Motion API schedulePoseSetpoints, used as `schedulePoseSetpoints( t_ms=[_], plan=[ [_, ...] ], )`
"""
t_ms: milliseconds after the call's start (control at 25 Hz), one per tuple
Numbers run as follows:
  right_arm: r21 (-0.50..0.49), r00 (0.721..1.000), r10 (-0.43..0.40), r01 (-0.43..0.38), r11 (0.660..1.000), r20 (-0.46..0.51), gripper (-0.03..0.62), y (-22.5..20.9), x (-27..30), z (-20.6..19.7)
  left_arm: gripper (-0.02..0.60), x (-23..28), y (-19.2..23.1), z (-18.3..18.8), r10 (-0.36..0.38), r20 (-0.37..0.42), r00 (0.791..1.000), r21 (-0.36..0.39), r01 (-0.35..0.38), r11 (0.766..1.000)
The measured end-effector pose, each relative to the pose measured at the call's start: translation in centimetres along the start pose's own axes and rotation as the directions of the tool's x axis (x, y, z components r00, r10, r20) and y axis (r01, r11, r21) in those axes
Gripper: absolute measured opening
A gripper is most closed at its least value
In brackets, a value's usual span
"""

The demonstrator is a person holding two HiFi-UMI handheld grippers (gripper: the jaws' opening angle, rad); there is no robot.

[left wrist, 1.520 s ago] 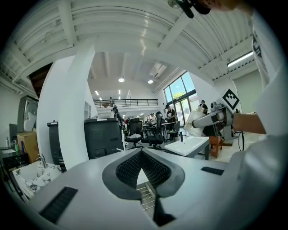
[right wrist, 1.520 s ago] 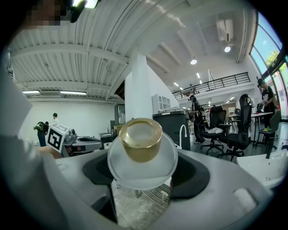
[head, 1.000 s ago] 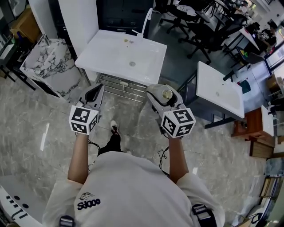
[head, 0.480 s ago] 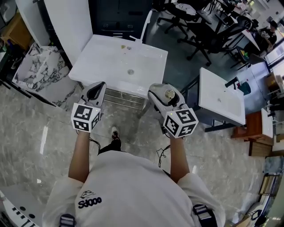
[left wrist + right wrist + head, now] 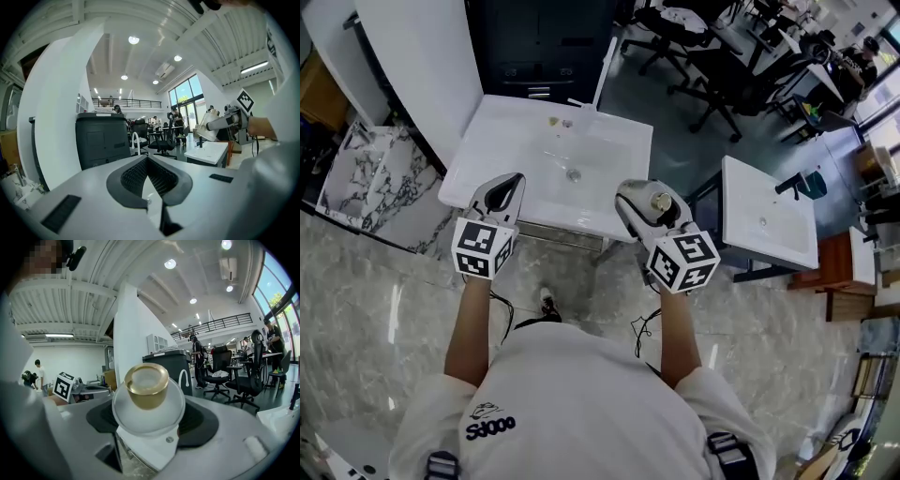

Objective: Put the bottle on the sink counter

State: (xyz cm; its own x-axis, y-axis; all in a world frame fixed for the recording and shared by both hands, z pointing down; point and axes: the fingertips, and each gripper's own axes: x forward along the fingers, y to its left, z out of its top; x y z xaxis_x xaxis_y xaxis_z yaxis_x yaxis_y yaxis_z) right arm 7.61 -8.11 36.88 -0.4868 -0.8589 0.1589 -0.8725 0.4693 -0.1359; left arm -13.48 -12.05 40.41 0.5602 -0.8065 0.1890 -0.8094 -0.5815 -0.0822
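Observation:
My right gripper (image 5: 645,202) is shut on a white bottle (image 5: 653,201) with a gold cap (image 5: 146,384), held above the front right edge of the white sink counter (image 5: 502,150). In the right gripper view the bottle (image 5: 148,411) fills the space between the jaws, cap towards the camera. Over the counter's front left edge my left gripper (image 5: 499,195) is shut with nothing in it; in the left gripper view its dark pads (image 5: 136,176) meet. The counter's basin has a drain (image 5: 574,174) and a white faucet (image 5: 604,58) at the back.
A second white sink unit (image 5: 766,211) stands to the right. A marble-patterned basin (image 5: 366,178) lies at the left, a tall white panel (image 5: 417,66) behind it. A dark cabinet (image 5: 548,42) and office chairs (image 5: 712,66) stand beyond the counter. The floor is grey marble.
The person has stepped closer to the sink counter. Both grippers now hang over its front edge; before, they were above the floor in front of it. The bottle stays held.

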Motion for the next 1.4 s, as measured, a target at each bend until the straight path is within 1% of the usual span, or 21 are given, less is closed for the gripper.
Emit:
schedulePoseSetpoints(
  t_ms=[200,440,760,880,1000,1080,1240,1400],
  plan=[
    [0.001,0.999,-0.038,0.038,0.999,0.009,0.345,-0.8,2.4,0.5,0.0,2.6,2.2,0.1,-0.039,0.01,0.999,0.006,0.039,0.999],
    [0.014,0.997,-0.08,0.08,0.997,0.023,0.345,-2.2,4.8,0.9,0.0,5.2,3.9,-0.3,-0.077,0.0,0.997,0.008,0.077,0.997],
    [0.027,0.995,-0.1,0.099,0.995,0.014,0.345,-4.0,6.0,0.9,0.0,7.6,4.5,-0.3,-0.098,-0.013,0.995,0.004,0.098,0.995],
    [0.041,0.995,-0.097,0.096,0.995,0.012,0.345,-5.0,6.6,0.8,0.0,8.3,4.9,-0.5,-0.077,-0.022,0.997,0.0,0.077,0.997],
    [0.042,0.997,-0.082,0.082,0.996,-0.001,0.345,-6.2,7.2,0.9,0.0,9.1,5.6,-1.0,-0.036,-0.035,0.999,-0.033,0.035,0.999],
    [0.031,0.998,-0.065,0.065,0.997,-0.004,0.345,-7.1,7.7,1.3,0.0,9.7,5.8,-0.9,-0.012,-0.042,0.999,-0.045,0.01,0.999],
    [0.016,0.999,-0.031,0.031,0.999,-0.016,0.345,-9.6,8.9,1.6,0.0,11.2,5.2,-0.6,0.024,-0.048,0.999,-0.047,-0.027,0.999],
    [-0.019,0.999,0.026,-0.027,0.999,-0.044,0.345,-11.5,10.9,1.5,0.0,12.7,5.5,-0.6,0.091,-0.067,0.994,-0.066,-0.096,0.993]
  ],
)
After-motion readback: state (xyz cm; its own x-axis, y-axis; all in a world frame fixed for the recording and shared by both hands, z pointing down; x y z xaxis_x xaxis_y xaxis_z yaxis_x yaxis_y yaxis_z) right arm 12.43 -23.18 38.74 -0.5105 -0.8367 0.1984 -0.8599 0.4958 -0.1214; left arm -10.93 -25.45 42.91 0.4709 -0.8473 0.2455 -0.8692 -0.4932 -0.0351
